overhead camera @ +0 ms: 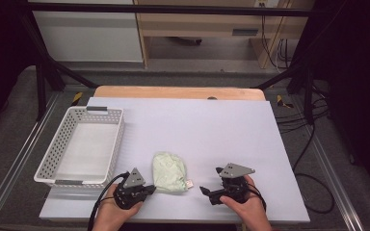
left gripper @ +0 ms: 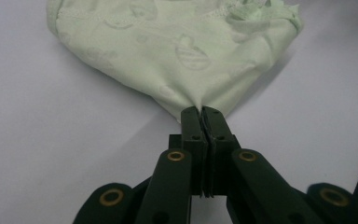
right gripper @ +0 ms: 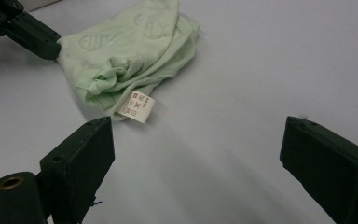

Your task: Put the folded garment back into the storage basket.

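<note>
pale lavender sheeting covers the counter (overhead camera: 221, 125), and both hand-held grippers work at its near edge. nearest on the left, the left hand-held gripper (overhead camera: 150, 189) has its jaws pressed together on a corner of the pale green cloth (overhead camera: 169, 172); in the left gripper view the fabric (left gripper: 177, 51) puckers into a point right where the black jaws meet, so the pinch looks thin and close to the hem. nearest on the right, the right hand-held gripper (overhead camera: 203, 191) stands spread wide with nothing between its jaws, pointing left toward the cloth's near right corner, where a small white care label (right gripper: 136, 107) sticks out of the bunched folds.

the step in hand looks like getting a second hold so the crumpled cloth can be opened or folded. to do it well, the right jaws should slide low along the sheeting and close on the cloth's edge just beside the label, taking one layer of hem rather than the whole wad. the left pinch should keep steady and not tug, since so small a bite could slip. once both corners are held, drawing them apart gently would flatten the cloth.

farther off on the left, the white perforated basket (overhead camera: 48, 159) sits apart from the cloth with no contents visible.
</note>
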`<action>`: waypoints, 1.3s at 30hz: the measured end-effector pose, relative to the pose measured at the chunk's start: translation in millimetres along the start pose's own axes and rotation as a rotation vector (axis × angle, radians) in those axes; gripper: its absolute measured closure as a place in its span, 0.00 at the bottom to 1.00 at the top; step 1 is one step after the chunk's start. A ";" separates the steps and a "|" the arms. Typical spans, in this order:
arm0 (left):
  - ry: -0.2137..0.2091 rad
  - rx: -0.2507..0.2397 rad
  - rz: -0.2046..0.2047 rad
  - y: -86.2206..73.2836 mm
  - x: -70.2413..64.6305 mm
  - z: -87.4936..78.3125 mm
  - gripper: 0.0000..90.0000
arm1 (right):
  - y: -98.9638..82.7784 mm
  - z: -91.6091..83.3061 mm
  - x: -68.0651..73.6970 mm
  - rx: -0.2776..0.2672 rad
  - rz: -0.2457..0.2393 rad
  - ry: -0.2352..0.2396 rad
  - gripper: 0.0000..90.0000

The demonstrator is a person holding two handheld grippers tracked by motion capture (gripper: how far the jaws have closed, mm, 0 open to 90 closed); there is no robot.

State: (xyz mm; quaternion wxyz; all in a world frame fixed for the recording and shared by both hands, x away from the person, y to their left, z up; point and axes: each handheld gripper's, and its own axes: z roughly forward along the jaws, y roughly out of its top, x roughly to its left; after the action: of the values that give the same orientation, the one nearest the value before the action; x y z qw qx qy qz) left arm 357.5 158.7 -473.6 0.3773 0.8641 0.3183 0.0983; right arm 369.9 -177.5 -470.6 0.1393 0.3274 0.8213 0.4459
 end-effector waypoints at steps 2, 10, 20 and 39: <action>0.002 0.001 0.002 -0.3 -0.6 -0.5 0.98 | 0.4 0.6 1.6 0.000 -0.004 0.000 0.11; 0.005 0.004 0.007 -3.8 -2.3 -4.7 0.98 | 5.1 11.6 14.5 0.010 -0.032 0.011 0.13; 0.011 0.013 0.009 -7.5 -4.6 -8.7 0.98 | 6.5 13.8 21.4 0.003 -0.031 0.025 0.15; 0.016 0.022 0.007 -15.2 -6.5 -12.7 0.97 | 6.3 18.5 26.7 0.021 -0.047 0.035 0.14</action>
State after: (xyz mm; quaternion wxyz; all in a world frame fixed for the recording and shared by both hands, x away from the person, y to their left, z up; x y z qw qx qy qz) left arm 340.1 169.9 -475.2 0.3648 0.8685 0.3193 0.1032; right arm 362.2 -145.6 -474.2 0.1318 0.3015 0.8358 0.4396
